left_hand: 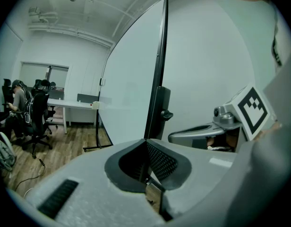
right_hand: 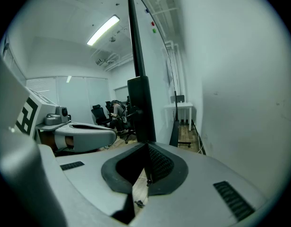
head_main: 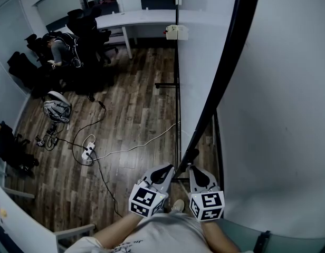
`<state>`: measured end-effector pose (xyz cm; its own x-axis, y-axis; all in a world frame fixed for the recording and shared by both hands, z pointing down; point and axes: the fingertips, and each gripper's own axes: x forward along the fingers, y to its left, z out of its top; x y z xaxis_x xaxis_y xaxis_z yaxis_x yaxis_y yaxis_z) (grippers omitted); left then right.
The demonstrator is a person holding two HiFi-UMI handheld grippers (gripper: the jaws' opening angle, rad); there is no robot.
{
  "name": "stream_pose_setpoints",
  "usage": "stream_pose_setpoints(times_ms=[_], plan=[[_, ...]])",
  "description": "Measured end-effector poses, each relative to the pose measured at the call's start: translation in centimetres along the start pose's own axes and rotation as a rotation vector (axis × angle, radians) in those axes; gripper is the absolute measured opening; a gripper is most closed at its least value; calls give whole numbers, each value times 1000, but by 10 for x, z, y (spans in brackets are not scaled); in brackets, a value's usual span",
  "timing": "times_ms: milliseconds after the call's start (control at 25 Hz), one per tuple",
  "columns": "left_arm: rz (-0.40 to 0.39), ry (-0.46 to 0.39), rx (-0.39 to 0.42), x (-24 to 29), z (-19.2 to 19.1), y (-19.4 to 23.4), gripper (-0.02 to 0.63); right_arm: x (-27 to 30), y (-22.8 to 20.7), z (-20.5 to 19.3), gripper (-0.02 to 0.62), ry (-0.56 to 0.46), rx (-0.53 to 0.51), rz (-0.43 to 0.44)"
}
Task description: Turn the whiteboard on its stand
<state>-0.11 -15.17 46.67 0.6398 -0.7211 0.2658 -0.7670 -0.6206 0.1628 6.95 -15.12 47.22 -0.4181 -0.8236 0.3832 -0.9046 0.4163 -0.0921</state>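
Observation:
The whiteboard [head_main: 204,62] stands edge-on to me, its black side frame [head_main: 228,67] running down toward my grippers. My left gripper [head_main: 165,169] and right gripper [head_main: 196,171] are side by side just short of that near edge, both shut with nothing between their jaws. In the left gripper view the left gripper [left_hand: 146,144] points at the frame [left_hand: 157,79], with a black knob [left_hand: 166,114] on the post and the right gripper [left_hand: 216,126] beside it. From the right gripper view the right gripper [right_hand: 148,149] faces the same post [right_hand: 141,108].
A white wall [head_main: 289,115] is close on the right. On the wood floor to the left lie a power strip [head_main: 87,152] and cables. Office chairs and a seated person [head_main: 57,51] are at the back left, beside a white desk [head_main: 136,19].

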Motion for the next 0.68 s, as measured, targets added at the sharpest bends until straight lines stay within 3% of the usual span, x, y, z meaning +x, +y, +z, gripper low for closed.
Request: stream_pose_setpoints(times_ms=[680], plan=[[-25, -3, 6, 1, 1, -8, 11, -4, 0, -1, 6, 2, 2, 12]])
